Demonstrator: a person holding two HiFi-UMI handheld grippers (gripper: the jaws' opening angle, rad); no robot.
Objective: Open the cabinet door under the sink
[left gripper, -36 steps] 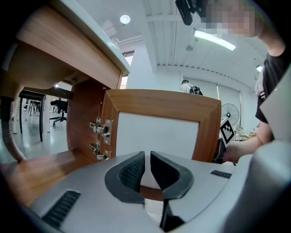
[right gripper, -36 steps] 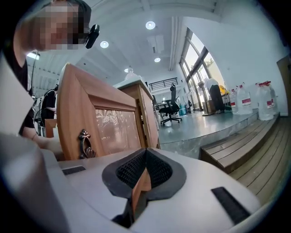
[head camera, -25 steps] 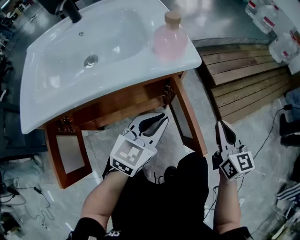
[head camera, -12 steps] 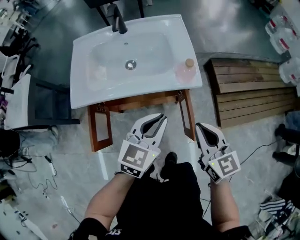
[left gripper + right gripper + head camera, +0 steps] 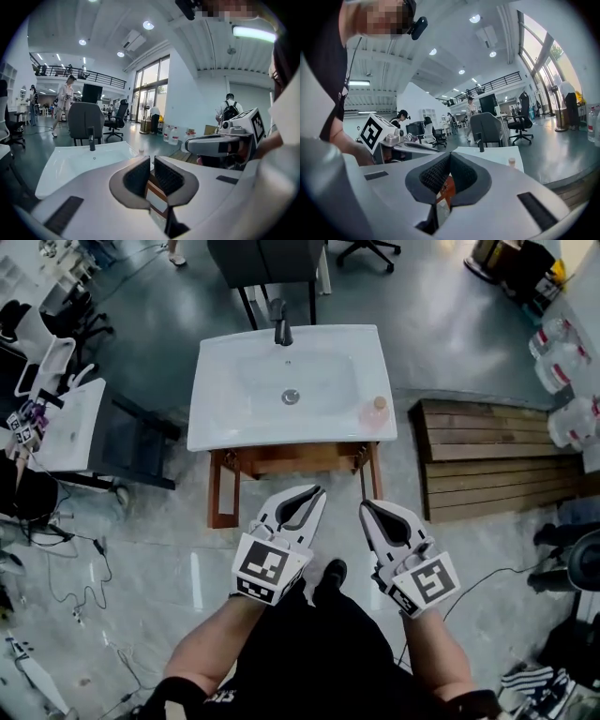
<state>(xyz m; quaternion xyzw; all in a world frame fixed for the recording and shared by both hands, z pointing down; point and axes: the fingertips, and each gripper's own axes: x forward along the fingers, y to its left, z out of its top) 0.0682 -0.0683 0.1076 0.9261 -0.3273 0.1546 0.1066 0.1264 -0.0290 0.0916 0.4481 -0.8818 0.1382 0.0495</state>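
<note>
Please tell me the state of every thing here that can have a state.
Cabinet doors: both swung open.
Sink: basin empty.
Bottle: upright on the sink's rim, stoppered.
Left gripper: jaws have just been closing, narrow gap left, nothing between.
Right gripper: shut, empty.

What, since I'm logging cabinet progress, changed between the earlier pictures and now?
The left gripper and right gripper drew up and back from the cabinet; the left's empty jaws have just been closing, the right stayed shut. Both cabinet doors stay open, the pink bottle stays on the sink.
</note>
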